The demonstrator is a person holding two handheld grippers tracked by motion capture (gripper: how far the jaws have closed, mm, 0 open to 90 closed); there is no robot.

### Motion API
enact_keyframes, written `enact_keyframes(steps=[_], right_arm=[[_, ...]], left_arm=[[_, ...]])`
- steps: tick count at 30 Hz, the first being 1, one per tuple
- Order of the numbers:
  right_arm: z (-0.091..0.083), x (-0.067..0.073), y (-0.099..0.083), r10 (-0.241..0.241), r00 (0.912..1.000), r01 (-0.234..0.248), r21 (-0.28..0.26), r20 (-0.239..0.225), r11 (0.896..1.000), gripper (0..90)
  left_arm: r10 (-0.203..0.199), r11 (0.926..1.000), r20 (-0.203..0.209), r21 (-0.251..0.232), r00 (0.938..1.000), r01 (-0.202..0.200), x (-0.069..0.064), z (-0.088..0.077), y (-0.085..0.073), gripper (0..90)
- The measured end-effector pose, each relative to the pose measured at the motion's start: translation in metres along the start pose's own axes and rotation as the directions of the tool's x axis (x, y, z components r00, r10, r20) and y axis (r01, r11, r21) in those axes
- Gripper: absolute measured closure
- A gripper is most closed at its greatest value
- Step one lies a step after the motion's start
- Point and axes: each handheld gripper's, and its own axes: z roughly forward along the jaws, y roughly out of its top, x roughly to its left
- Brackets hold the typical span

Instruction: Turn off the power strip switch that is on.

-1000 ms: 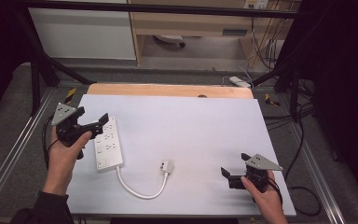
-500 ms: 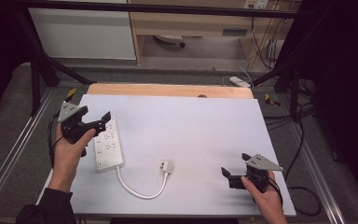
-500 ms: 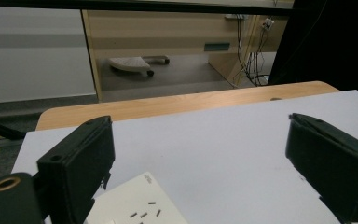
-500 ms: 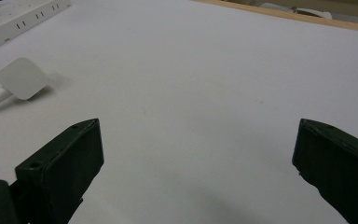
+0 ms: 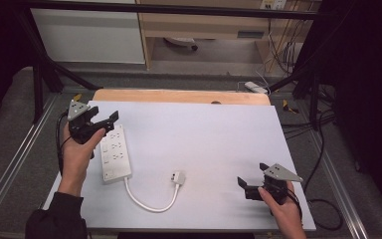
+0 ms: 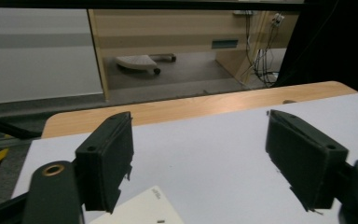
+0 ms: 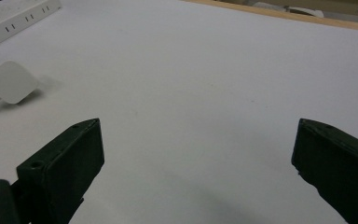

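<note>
While above power strip (image 5: 115, 153): left gripper (image 5: 107, 121), unclenched

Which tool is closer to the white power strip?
Left. The left tool hovers right at the far end of the power strip, its jaws having just been closing with nothing between them. The right tool sits far across the table, beyond the plug.

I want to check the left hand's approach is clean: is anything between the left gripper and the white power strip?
Nothing visible is. The left gripper hangs at the far end of the power strip, jaws open and just closing, nothing between them. The strip's corner shows just below the jaws in the left gripper view.
</note>
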Motion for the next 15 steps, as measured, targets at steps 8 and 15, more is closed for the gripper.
enact_keyframes(steps=[8,15], right_arm=[[-0.001,0.001,0.000,-0.001,1.0000,0.001,-0.001,0.001,1.000,2.8],[-0.002,0.002,0.001,-0.008,1.0000,0.008,-0.005,0.001,1.000,2.8]], left_arm=[[0.020,0.9997,-0.038,0.013,0.9991,-0.019,0.008,0.000,0.000,49.0],[0.017,0.9995,-0.038,0.026,0.9991,-0.016,0.016,0.006,-0.004,66.6]])
